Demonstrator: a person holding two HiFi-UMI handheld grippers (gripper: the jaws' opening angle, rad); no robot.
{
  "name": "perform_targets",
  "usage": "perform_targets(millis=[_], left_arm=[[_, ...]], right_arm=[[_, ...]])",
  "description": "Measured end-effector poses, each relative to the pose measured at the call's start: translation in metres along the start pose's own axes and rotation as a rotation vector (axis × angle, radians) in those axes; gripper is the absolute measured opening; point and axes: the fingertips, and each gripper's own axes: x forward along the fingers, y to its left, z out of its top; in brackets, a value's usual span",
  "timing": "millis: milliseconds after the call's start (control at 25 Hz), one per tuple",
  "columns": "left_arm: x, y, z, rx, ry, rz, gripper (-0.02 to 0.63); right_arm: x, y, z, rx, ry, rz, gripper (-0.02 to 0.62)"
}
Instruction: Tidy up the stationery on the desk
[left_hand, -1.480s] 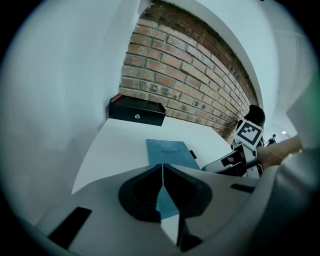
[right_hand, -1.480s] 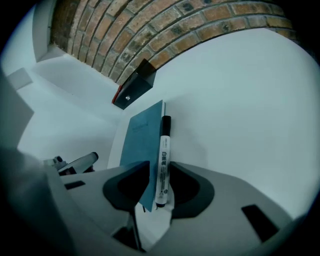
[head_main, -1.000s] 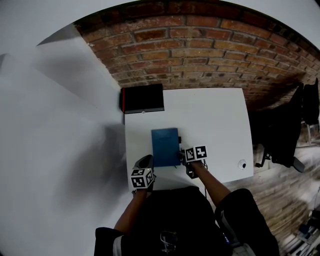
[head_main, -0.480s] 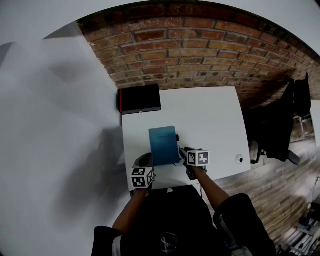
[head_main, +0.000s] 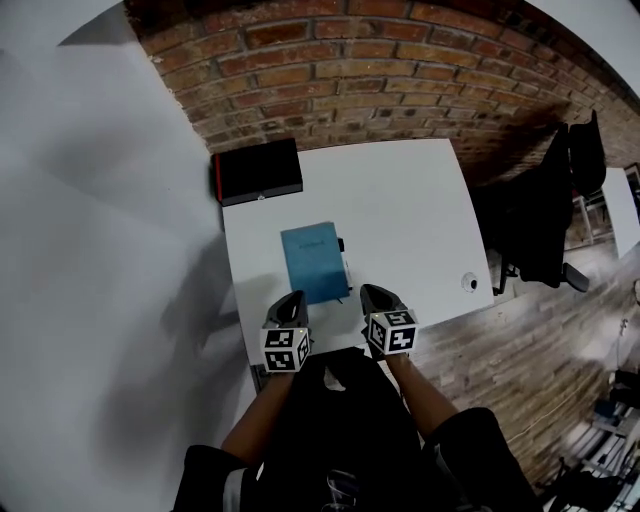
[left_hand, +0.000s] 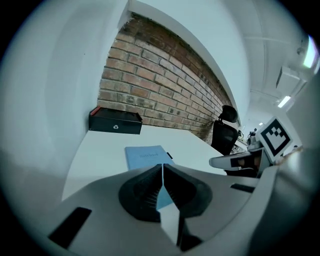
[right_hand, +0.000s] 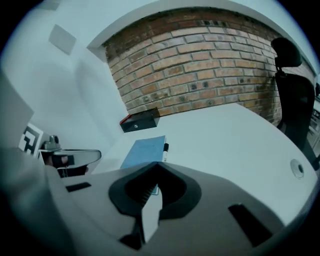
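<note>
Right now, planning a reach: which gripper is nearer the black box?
Left. The left gripper is almost straight before the black box; the right gripper, jaws just closed on nothing, is farther, past the notebook's right edge.

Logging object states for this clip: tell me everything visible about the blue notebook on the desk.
The blue notebook is thin and rectangular, with a matte light-blue cover bearing a small printed word. It is closed and lies flat on the white desk, toward the person's side, left of centre. A black-capped pen lies close along its right edge. Nothing rests on top of it.
</note>
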Motion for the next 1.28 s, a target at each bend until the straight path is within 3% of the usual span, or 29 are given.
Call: perform_targets(millis=[280,440,520,880,1280], left_arm=[[-0.034,-0.037,-0.006,0.033,-0.058,0.05,0.023],[-0.067,-0.064,-0.016,0.023,-0.113,0.107,0.023],[-0.083,-0.081,-0.024,0.026,-0.135,0.134,0.023],[-0.132,-0.152,-0.042,0.068,-0.206,0.178,0.023],[-0.148,-0.182,-0.051,0.098,-0.216,0.189,0.023]], right_arm=[[-0.056,0.008,0.007,-0.103,-0.127,0.016,0.021],[-0.106,0.019,0.005,-0.295,-0.185,0.036,0.021],[-0.132,0.02,0.001,-0.338,-0.211,0.052,0.021],[-0.202,0.005,-0.028,-0.314,-0.26,0.097,0.021],[-0.231,0.002,-0.036,-0.302,-0.283,0.113,0.021]])
